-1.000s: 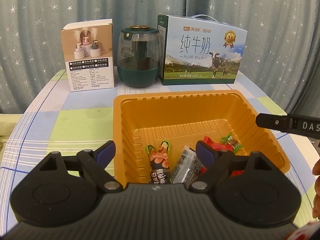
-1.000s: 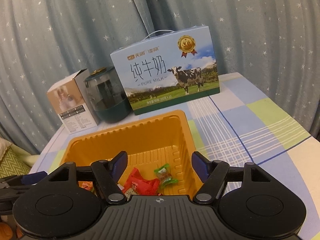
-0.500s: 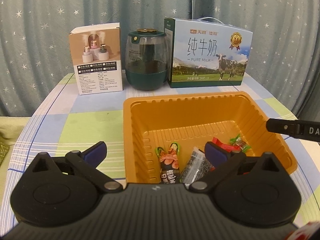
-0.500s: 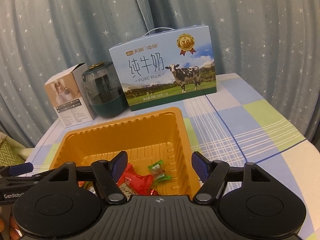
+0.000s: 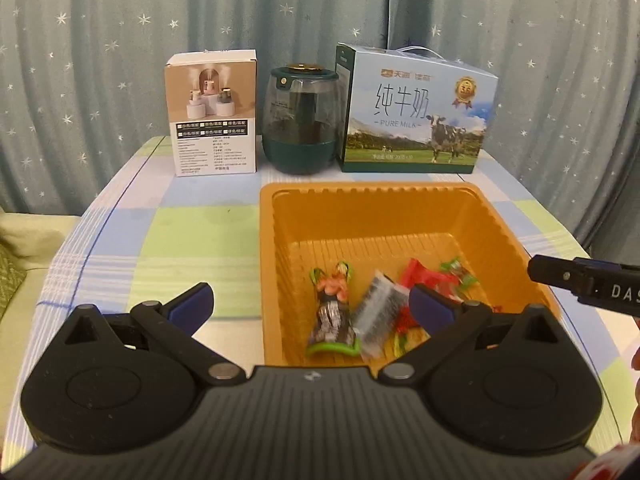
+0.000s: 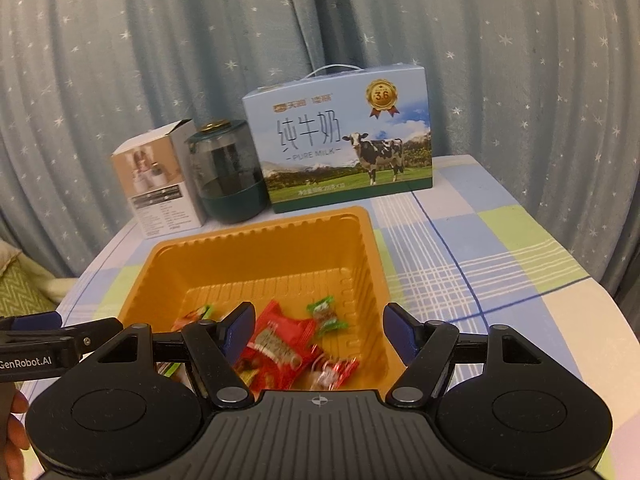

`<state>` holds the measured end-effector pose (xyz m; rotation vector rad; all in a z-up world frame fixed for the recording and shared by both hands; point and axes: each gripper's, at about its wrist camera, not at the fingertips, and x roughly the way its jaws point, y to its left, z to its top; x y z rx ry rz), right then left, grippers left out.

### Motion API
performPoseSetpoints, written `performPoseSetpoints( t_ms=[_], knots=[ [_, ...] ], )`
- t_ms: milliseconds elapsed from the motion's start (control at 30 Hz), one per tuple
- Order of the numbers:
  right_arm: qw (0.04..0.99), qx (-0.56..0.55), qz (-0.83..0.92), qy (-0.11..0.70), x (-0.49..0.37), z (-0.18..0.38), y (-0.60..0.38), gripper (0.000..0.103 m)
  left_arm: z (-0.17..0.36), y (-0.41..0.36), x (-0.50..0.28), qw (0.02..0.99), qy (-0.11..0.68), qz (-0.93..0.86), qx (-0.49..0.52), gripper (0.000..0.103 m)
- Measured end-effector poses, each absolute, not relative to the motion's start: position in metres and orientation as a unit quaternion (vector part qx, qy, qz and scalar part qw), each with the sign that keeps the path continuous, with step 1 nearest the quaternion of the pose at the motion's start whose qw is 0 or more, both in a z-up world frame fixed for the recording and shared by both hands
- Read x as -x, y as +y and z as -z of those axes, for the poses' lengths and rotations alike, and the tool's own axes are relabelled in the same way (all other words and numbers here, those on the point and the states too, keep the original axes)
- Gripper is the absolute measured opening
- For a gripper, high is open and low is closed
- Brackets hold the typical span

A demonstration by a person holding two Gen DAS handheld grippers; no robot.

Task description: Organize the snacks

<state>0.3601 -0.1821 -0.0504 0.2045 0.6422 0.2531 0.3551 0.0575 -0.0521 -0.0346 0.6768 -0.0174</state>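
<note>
An orange plastic tray (image 5: pixel 372 216) (image 6: pixel 260 256) sits on the checked tablecloth and holds several wrapped snacks: a green-edged packet (image 5: pixel 334 316), a dark clear packet (image 5: pixel 378 312), a red packet (image 5: pixel 424 278) (image 6: pixel 280 344) and a green candy (image 6: pixel 326 312). My left gripper (image 5: pixel 310 306) is open and empty, held above the tray's near left corner. My right gripper (image 6: pixel 318 330) is open and empty above the tray's near right part. Each gripper's finger shows at the edge of the other's view.
At the back of the table stand a white humidifier box (image 5: pixel 212 112), a dark green glass jar (image 5: pixel 302 118) and a blue milk carton (image 5: pixel 416 110). A starred curtain hangs behind. The table edge drops off at left toward a sofa (image 5: pixel 16 248).
Both grippers have pulled back and risen away from the tray, staying open. The snacks lie in the tray as before.
</note>
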Motion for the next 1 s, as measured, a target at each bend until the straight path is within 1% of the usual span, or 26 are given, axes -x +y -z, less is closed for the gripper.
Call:
performPoseSetpoints(
  t_ms=[100,233,400,567,1000],
  knots=[
    [0.935,-0.103,-0.127,0.315,-0.339,0.045,-0.182,0.071,0.044,0.054,-0.332,0.944,0.33,0.005,0.015,0.103],
    [0.933,-0.106,-0.13,0.318,-0.306,0.035,-0.184,0.071,0.034,0.056,-0.298,0.94,0.339,0.004,0.041,0.103],
    [0.931,-0.101,-0.128,0.328,-0.263,0.021,-0.191,0.071,0.022,0.052,-0.249,0.939,0.342,-0.002,0.033,0.103],
    [0.931,-0.106,-0.114,0.331,-0.219,0.0,-0.205,0.071,0.004,0.051,-0.197,0.939,0.34,-0.015,0.053,0.103],
    [0.929,-0.099,-0.131,0.331,-0.1,-0.054,-0.215,0.071,-0.05,0.027,-0.08,0.947,0.319,-0.021,0.042,0.103]
  ],
)
